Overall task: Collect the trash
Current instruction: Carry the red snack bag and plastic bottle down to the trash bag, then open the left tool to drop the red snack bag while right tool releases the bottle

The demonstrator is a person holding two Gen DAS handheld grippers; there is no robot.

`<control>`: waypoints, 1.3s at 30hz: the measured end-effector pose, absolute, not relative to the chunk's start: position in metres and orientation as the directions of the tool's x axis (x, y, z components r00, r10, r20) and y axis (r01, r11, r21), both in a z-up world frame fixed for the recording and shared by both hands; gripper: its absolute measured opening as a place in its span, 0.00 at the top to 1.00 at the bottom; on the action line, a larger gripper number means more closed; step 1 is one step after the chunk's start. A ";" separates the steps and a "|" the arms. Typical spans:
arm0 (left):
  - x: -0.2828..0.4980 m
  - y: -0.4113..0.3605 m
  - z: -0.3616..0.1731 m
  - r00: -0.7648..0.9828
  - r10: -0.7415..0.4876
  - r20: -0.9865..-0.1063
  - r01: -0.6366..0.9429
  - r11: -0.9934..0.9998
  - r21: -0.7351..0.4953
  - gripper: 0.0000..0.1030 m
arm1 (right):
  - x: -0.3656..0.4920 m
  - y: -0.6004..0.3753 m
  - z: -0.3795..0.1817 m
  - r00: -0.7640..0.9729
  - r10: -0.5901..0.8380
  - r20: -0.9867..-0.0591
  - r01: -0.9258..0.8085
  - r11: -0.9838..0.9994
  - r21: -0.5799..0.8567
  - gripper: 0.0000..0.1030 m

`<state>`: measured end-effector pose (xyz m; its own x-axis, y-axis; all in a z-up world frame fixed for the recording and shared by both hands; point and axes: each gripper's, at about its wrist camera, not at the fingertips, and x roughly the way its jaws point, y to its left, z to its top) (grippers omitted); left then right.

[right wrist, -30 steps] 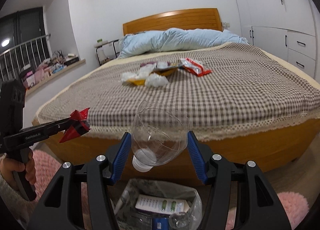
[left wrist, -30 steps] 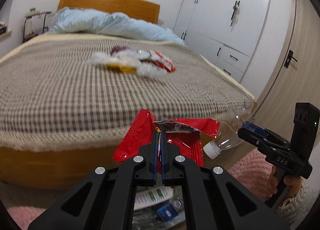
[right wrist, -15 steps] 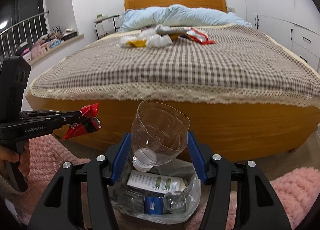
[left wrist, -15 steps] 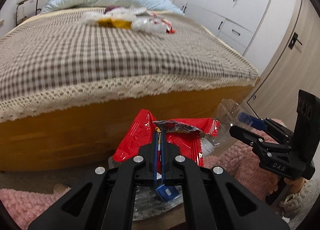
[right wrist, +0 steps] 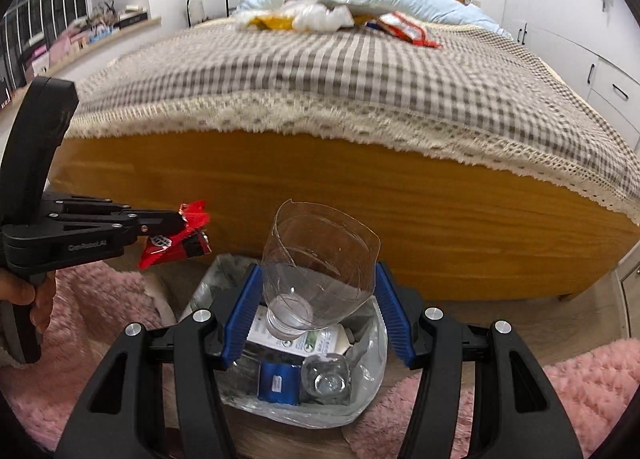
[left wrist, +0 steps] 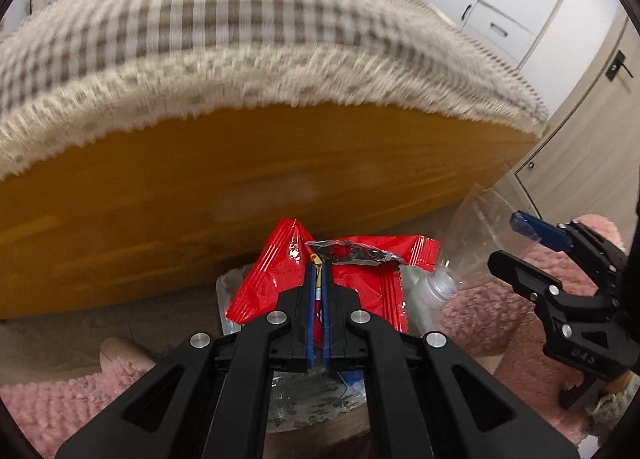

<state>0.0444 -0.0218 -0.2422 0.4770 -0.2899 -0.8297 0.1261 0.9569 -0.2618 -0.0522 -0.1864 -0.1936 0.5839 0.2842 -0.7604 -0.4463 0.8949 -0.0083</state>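
red wrapper [left wrist: 360,271]: pinched flat between the pressed-together pads of the left gripper [left wrist: 318,279], sticking out past the tips
cut bottle top [right wrist: 320,271]: clamped cap-down between the blue pads of the right gripper [right wrist: 316,299]
trash bag [right wrist: 360,399]: directly under both, holding a carton and blue packet
bed [right wrist: 360,195]: behind, more litter on top

Checked bed [right wrist: 360,71] bears wrappers [right wrist: 404,29] and tissues [right wrist: 320,17]
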 end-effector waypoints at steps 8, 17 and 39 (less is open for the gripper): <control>0.068 -0.017 -0.264 0.390 -0.303 -0.870 0.074 0.952 -0.298 1.00 | -0.039 -0.165 -0.218 0.537 0.232 -0.811 -0.479 0.875 -0.066 0.46; 0.078 -0.028 -0.297 0.342 -0.338 -0.877 0.096 0.941 -0.326 1.00 | -0.018 -0.163 -0.256 0.453 0.181 -0.873 -0.503 0.860 -0.082 0.46; 0.086 -0.053 -0.373 0.134 -0.265 -0.955 0.084 0.963 -0.255 0.98 | -0.011 -0.166 -0.338 0.254 0.061 -0.965 -0.530 0.844 -0.086 0.43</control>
<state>0.0856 -0.0532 -0.3733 0.1345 -0.2650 -0.9548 0.0841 0.9632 -0.2554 -0.0106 -0.1664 -0.3385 0.2536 0.0607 -0.9654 -0.5295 0.8439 -0.0860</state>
